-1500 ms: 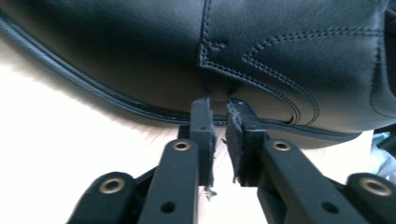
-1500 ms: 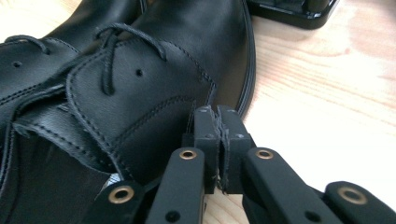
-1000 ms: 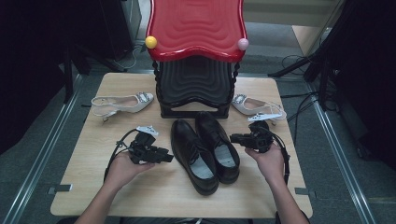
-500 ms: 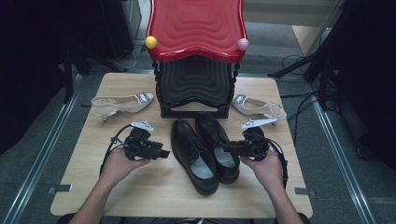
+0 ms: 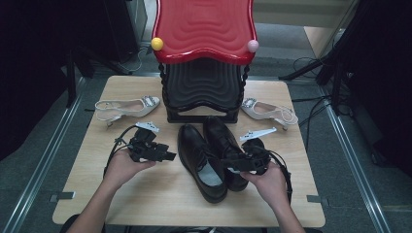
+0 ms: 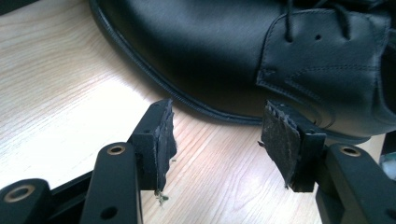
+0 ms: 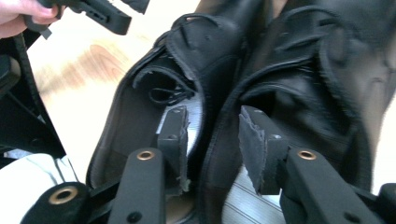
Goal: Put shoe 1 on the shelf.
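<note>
Black shoes: a pair of smooth leather lace-up shoes, the left shoe (image 5: 200, 162) and the right shoe (image 5: 224, 148), lying side by side and touching in the middle of the table (image 5: 160, 199).
Shape and texture: rounded toes, stitched side panels, thin laces, pale linings showing in the openings.
Direction: long axes run from the near edge toward the stool, leaning slightly left at the far end; toes toward the stool, heels toward the person.
Left gripper (image 5: 165, 155): held just left of the left shoe, its fingers spread with bare wood between them; they have just been opening. The worn pads (image 6: 164, 135) stand close to the sole edge without touching.
Right gripper (image 5: 232, 162): over the heel end of the right shoe; its fingers, which have just been opening, straddle the adjoining shoe walls without pressing.
Stool (image 5: 204, 29): glossy red rippled seat on a black ribbed base.
Pale heeled shoes: one (image 5: 125, 107) left of the stool, one (image 5: 269, 110) right.
</note>
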Motion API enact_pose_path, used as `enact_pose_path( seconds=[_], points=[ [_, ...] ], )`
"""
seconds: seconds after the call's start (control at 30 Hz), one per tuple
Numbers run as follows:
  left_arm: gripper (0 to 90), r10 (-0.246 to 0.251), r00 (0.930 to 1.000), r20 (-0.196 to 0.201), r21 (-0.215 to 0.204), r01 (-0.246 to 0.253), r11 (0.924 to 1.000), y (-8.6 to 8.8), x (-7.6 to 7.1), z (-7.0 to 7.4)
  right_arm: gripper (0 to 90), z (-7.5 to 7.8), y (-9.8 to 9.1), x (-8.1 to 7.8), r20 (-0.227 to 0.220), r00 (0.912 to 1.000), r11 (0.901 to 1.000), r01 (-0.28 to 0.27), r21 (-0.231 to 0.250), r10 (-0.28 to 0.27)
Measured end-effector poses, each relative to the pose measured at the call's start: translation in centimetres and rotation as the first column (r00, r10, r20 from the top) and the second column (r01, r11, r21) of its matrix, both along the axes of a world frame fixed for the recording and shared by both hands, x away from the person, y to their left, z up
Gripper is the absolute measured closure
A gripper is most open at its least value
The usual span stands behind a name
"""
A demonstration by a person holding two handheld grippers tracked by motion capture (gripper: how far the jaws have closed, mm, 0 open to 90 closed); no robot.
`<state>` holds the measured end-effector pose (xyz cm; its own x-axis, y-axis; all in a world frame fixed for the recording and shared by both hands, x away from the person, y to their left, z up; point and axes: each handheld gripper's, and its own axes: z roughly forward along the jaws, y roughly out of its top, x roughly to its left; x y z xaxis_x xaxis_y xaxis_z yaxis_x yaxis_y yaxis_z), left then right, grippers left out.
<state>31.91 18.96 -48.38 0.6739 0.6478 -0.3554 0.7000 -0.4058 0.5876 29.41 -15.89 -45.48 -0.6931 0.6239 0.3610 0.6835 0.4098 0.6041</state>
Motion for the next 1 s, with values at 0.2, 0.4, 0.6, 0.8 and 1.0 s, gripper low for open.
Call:
enact_pose_path(
  seconds=[0.2,0.4,0.6,0.8,1.0],
  points=[
    [44.3,-0.002,1.0,0.008,-0.004,0.002,1.0,0.0,0.4,0.2,59.9,-0.5,1.4,-0.1,-0.003,1.0,0.999,-0.009,-0.043,0.009],
    [44.3,-0.003,0.9999,0.017,-0.015,0.003,0.9999,0.0,0.7,0.4,60.4,-1.1,2.4,0.4,-0.018,0.9998,0.9956,-0.003,-0.094,0.001],
    [44.4,0.0,0.9997,0.026,-0.018,0.0,0.9998,0.2,0.8,0.4,61.5,-1.6,3.4,1.3,-0.029,0.9994,0.9921,0.016,-0.125,-0.02],
    [44.4,0.006,0.9996,0.028,-0.022,-0.006,0.9997,0.5,0.9,0.5,62.8,-2.3,4.1,1.9,-0.046,0.9985,0.9855,0.021,-0.168,-0.029],
    [44.4,0.022,0.9991,0.036,-0.018,-0.022,0.9996,0.9,0.9,0.5,72.5,-2.4,4.3,1.9,-0.032,0.999,0.9796,0.024,-0.2,-0.031]
  ],
)
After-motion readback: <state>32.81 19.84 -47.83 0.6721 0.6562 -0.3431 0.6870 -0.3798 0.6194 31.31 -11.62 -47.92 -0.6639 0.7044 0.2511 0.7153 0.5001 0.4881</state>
